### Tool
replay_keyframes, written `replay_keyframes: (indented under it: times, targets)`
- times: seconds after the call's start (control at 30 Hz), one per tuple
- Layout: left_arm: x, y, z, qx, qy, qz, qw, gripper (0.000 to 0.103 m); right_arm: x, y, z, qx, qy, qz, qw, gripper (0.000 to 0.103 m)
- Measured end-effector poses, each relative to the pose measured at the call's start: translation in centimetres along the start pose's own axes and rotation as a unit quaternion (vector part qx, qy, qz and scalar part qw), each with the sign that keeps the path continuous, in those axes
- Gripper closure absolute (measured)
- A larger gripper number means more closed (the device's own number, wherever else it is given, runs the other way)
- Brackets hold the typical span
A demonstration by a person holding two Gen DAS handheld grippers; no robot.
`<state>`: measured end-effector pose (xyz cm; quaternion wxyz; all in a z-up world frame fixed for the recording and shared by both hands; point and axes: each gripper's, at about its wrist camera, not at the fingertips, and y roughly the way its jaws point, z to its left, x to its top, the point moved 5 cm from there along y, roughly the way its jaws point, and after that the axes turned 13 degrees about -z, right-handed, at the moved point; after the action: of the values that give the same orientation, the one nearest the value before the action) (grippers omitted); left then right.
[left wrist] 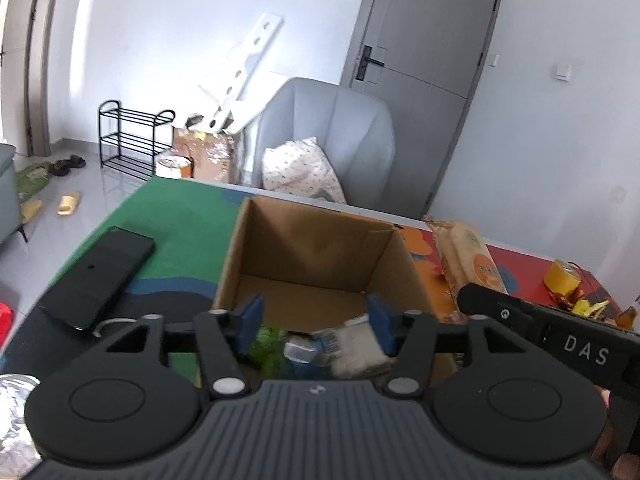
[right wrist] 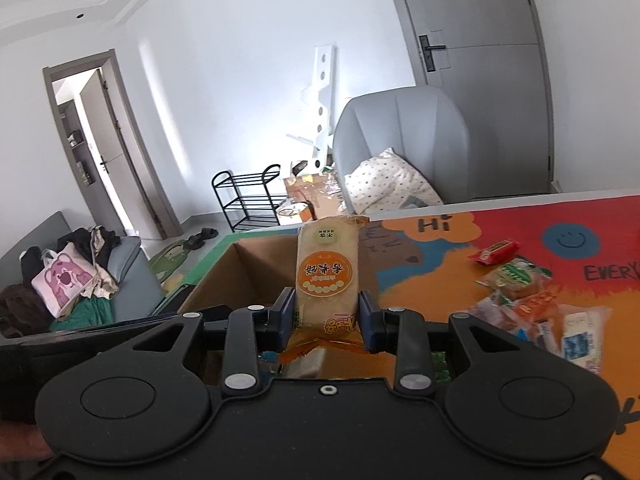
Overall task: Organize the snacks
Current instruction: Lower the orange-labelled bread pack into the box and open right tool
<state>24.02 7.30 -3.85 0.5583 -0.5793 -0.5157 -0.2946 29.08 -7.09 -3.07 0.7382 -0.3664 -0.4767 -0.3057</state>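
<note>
An open cardboard box (left wrist: pixel 320 256) stands on the colourful table mat; it also shows in the right wrist view (right wrist: pixel 244 276). Several snack packets (left wrist: pixel 340 348) lie in its near end. My left gripper (left wrist: pixel 314 324) is open and empty, just above those packets inside the box. My right gripper (right wrist: pixel 326 316) is shut on a long rice cracker pack (right wrist: pixel 326 276) with an orange round label, held upright over the box's right edge. The same pack (left wrist: pixel 468 260) and the right gripper's finger (left wrist: pixel 504 308) show at the right of the left wrist view.
Several loose snack packets (right wrist: pixel 532 304) and a red packet (right wrist: pixel 496 252) lie on the mat right of the box. A black phone (left wrist: pixel 96 276) lies left of the box. A yellow tape roll (left wrist: pixel 564 278) sits far right. A grey armchair (left wrist: pixel 324 140) stands behind the table.
</note>
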Motion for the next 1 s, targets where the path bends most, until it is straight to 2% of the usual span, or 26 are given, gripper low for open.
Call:
replay_keyframes:
  times: [0.13,0.37,0.4,0.57,0.67,0.73,0.9,1.0]
  targets:
    - [0.3,-0.7,0.6,0.010,0.002,-0.006,0.9999,0.027,-0.1,0.6,1.0,0.013,0.001,0.003,1.000,0.072]
    - [0.6,-1.6,1.9,0.029,0.000,-0.011,0.9995,0.020,-0.2,1.2,2.5,0.028,0.000,0.007,1.000,0.070]
    - [0.6,-1.6,2.0,0.030,0.000,-0.011,0.9995,0.019,-0.3,1.2,2.5,0.031,0.001,0.009,0.999,0.064]
    - [0.5,-2.1,2.5,0.043,0.004,-0.018,0.9989,0.013,-0.3,0.8,2.4,0.026,0.002,0.008,1.000,0.053]
    - [0.5,-2.0,2.6,0.044,0.000,-0.016,0.9989,0.011,-0.2,0.2,1.9,0.014,0.002,0.004,1.000,0.041]
    - [0.5,-1.8,2.3,0.031,-0.005,-0.013,0.9994,0.010,-0.1,-0.5,1.4,0.001,-0.002,0.000,1.000,0.028]
    - [0.2,-1.7,1.4,0.015,-0.003,-0.004,0.9999,0.007,0.2,-2.1,-0.3,-0.026,0.008,-0.011,1.000,0.005]
    - [0.1,-1.7,0.8,0.009,-0.001,-0.001,1.0000,0.005,0.1,-3.0,-1.6,-0.039,0.015,-0.009,0.999,0.002]
